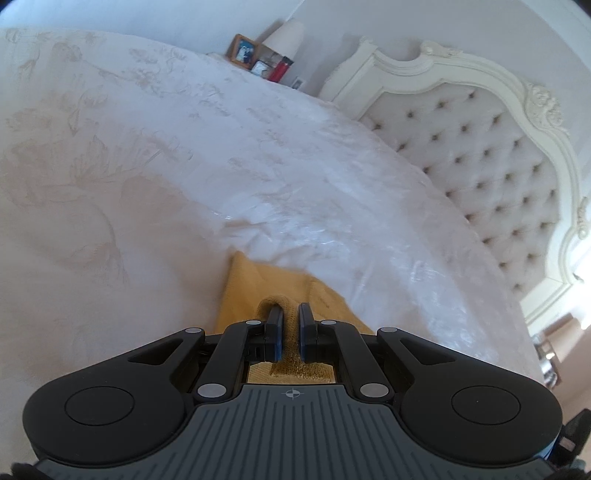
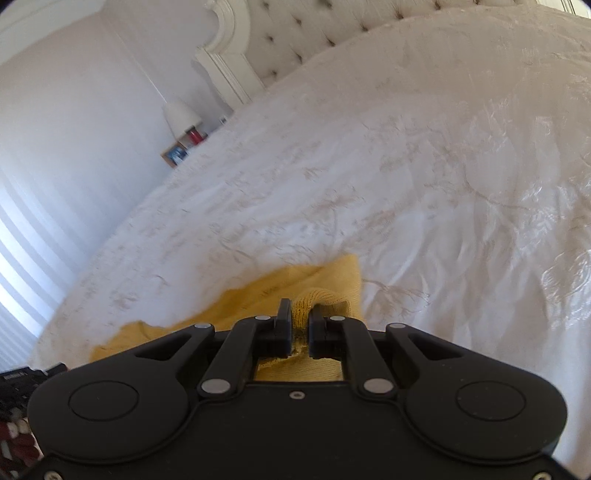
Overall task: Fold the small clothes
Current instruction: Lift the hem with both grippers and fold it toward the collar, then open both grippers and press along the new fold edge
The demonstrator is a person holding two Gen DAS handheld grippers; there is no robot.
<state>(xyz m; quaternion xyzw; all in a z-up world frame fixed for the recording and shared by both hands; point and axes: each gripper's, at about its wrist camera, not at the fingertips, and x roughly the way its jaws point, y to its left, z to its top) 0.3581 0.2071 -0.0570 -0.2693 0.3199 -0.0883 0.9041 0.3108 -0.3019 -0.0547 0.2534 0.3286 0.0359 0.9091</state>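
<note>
A small yellow knit garment [image 1: 251, 288] lies on the white bedspread [image 1: 147, 166]. My left gripper [image 1: 290, 314] is shut on a ribbed edge of it, with the fabric pinched between the blue pads. In the right wrist view the same yellow garment [image 2: 295, 284] spreads to the left below the gripper. My right gripper [image 2: 300, 310] is shut on another bunched edge of it. Most of the garment is hidden under the gripper bodies.
The white patterned bedspread [image 2: 406, 184] fills both views. A tufted headboard [image 1: 480, 155] stands at the bed's end. A bedside table with a lamp [image 1: 284, 33], a framed photo [image 1: 243, 50] and a red item [image 1: 279, 70] stands beyond the bed.
</note>
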